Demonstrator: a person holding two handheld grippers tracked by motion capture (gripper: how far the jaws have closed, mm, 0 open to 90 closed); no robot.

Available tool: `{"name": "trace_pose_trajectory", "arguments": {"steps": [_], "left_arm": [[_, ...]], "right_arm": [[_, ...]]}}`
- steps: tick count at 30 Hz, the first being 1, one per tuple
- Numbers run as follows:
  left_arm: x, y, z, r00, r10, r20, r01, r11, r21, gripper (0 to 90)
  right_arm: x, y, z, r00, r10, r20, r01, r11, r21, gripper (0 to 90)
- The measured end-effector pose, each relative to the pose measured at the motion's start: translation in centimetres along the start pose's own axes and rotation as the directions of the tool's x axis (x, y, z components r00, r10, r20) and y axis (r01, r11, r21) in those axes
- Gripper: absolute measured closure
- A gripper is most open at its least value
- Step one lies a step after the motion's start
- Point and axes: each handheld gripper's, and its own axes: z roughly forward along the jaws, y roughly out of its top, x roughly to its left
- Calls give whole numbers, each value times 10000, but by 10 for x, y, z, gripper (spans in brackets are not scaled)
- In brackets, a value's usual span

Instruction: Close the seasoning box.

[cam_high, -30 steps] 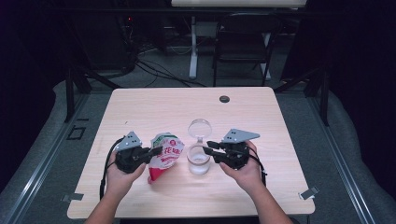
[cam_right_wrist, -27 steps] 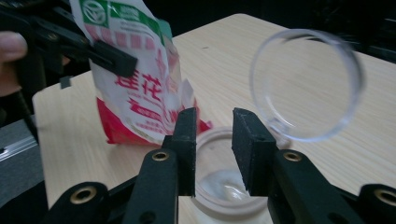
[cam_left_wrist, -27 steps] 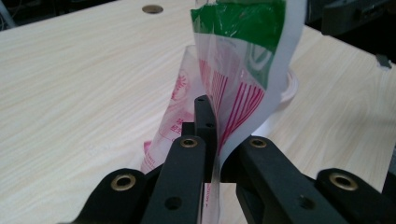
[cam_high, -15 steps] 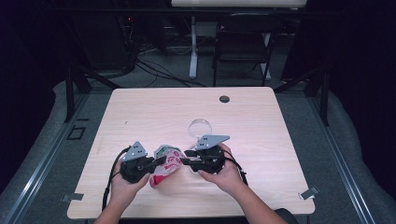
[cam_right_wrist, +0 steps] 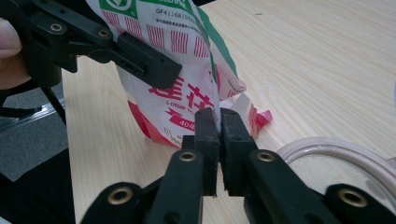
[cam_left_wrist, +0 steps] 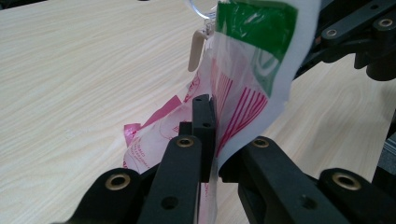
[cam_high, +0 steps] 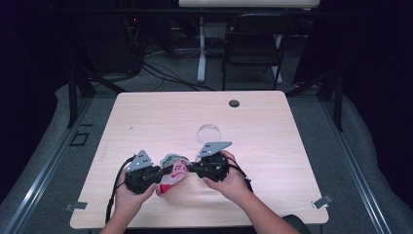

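Note:
A red, white and green snack bag (cam_high: 174, 169) hangs just above the wooden table (cam_high: 272, 126) near its front edge. Its printed face (cam_right_wrist: 182, 60) and green-banded top (cam_left_wrist: 243, 84) fill the gripper views. My left gripper (cam_high: 163, 172) is shut on the bag's left edge, pinching the film (cam_left_wrist: 215, 135). My right gripper (cam_high: 190, 168) has just closed its jaws on the opposite edge (cam_right_wrist: 218, 116), and the film sits between the pads. The two grippers face each other across the bag, each in a hand.
A clear glass (cam_high: 208, 132) stands on the table just behind the right gripper, and its rim (cam_right_wrist: 336, 149) shows low at the right. A small black disc (cam_high: 234, 103) lies near the far edge. A chair and cables are on the floor beyond.
The right gripper left the glass, moved left and nearer to the front edge, and shut on the bag's right edge. The left gripper kept its hold and barely shifted.

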Motion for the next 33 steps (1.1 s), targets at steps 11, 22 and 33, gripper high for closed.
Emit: {"name": "trace_pose_trajectory", "arguments": {"steps": [11, 22, 33], "left_arm": [[6, -10, 4, 9983, -121, -569, 118, 9999, -57, 602], [18, -37, 20, 9948, -851, -560, 885, 9941, 619, 379], [21, -51, 33, 9910, -1004, -885, 1075, 9910, 794, 290]], "right_arm": [[-4, 3, 2, 9987, 406, -304, -408, 9992, -60, 900], [-6, 10, 5, 9975, 388, -593, -399, 9990, -182, 900], [-7, 12, 8, 9971, 362, -667, -383, 9988, -306, 900]]}}
